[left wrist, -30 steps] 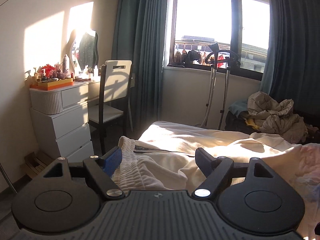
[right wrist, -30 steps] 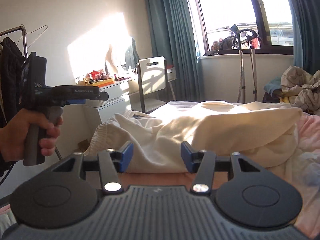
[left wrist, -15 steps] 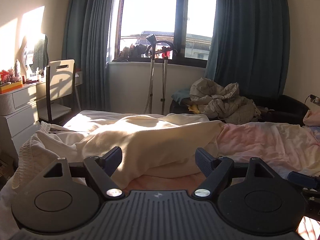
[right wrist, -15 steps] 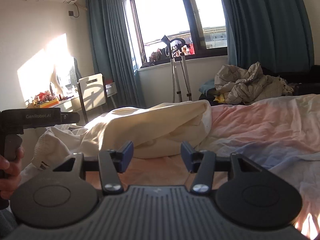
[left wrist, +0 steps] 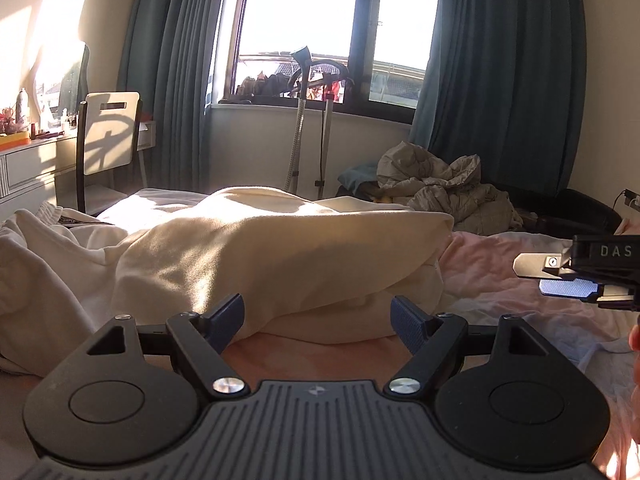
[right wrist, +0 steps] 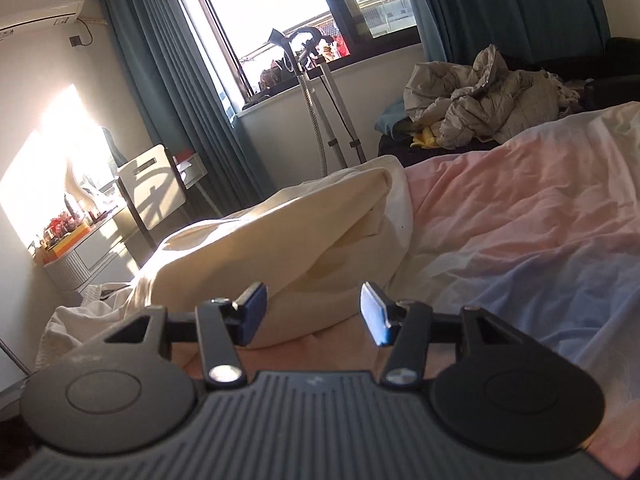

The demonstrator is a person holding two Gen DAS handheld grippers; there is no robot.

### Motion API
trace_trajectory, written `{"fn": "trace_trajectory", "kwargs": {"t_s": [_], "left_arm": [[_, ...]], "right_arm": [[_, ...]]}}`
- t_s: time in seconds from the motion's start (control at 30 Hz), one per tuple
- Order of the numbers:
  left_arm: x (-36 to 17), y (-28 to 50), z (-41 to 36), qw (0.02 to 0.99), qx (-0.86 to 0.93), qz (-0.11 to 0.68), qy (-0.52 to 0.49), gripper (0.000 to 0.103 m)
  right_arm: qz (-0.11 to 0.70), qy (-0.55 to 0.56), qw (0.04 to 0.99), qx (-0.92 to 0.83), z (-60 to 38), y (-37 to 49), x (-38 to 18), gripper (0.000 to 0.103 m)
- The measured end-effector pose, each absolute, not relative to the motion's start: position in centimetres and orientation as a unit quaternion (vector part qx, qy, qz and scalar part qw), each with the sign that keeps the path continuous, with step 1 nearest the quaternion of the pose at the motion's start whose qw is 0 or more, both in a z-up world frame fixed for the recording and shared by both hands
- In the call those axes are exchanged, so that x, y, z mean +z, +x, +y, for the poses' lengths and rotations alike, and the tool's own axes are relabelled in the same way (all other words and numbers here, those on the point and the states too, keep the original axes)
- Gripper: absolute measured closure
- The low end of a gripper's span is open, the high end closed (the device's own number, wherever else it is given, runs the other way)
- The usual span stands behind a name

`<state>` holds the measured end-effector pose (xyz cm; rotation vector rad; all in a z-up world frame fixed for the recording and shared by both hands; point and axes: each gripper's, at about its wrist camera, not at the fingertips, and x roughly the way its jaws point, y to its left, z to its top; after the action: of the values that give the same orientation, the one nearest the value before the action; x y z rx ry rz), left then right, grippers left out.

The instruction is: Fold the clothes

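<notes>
Meanwhile, on the bed: cream garment lay bunched, both tools empty

Low over a rumpled bed (right wrist: 520, 208) covered in pink and pale blue bedding, the left gripper (left wrist: 319, 314) hung with its jaws spread wide and nothing between them. Just ahead of it lay the cream garment (left wrist: 280, 248), heaped in a thick bundle across the near half of the mattress, sunlit on its top and left side. A second, whiter garment (left wrist: 36, 264) with a ribbed edge slumped beside it at the left.

The right gripper (right wrist: 314, 312) pointed at the same bundle from a tilted angle, its jaws partly spread and likewise empty; its black body and blue pad also reached in from the right edge of the left wrist view, above the pink sheet and clear of the cloth.

Beyond the bed, a garment steamer (left wrist: 304, 120) stood on its pole before the window (left wrist: 312, 28), flanked by dark teal curtains (left wrist: 500, 80). A crumpled grey quilted jacket (left wrist: 444, 192) sat piled on dark seating at the right. At the left wall, a white chair (left wrist: 110, 136) was drawn up to a counter (left wrist: 24, 160) crowded with small bottles and a mirror. An air conditioner (right wrist: 36, 8) was mounted high on the wall.
</notes>
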<state>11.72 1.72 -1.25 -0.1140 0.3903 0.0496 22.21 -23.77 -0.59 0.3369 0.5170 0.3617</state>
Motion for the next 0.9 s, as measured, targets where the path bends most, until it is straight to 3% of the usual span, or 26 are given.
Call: {"fn": "trace_trajectory", "kwargs": {"t_s": [0.37, 0.4, 0.47, 0.5, 0.53, 0.67, 0.9], "left_arm": [[-5.7, 16.1, 5.6, 0.97, 0.021, 0.218, -0.104, 0.02], [-5.9, 16.3, 5.8, 0.97, 0.021, 0.218, -0.105, 0.02], [-6.4, 16.9, 6.4, 0.97, 0.025, 0.216, -0.11, 0.02], [-6.6, 17.1, 6.7, 0.969, 0.026, 0.218, -0.117, 0.02], [-6.8, 17.3, 7.0, 0.967, 0.026, 0.22, -0.128, 0.021], [-6.4, 16.8, 7.9, 0.964, 0.025, 0.211, -0.157, 0.021], [-3.0, 12.9, 8.0, 0.979, 0.013, 0.127, -0.157, 0.021]], "right_arm": [[0.363, 0.269, 0.89, 0.055, -20.6, 45.3, -4.0, 0.037], [0.365, 0.268, 0.89, 0.049, -20.6, 46.0, -4.4, 0.041], [0.364, 0.267, 0.892, 0.04, -20.4, 46.9, -5.1, 0.059], [0.353, 0.265, 0.896, 0.044, -20.3, 46.6, -4.9, 0.075], [0.343, 0.263, 0.9, 0.048, -20.1, 46.2, -4.8, 0.083], [0.285, 0.225, 0.929, 0.071, -19.6, 42.9, -2.2, 0.087], [0.217, 0.186, 0.951, 0.121, -21.9, 30.1, 2.6, 0.089]]}}
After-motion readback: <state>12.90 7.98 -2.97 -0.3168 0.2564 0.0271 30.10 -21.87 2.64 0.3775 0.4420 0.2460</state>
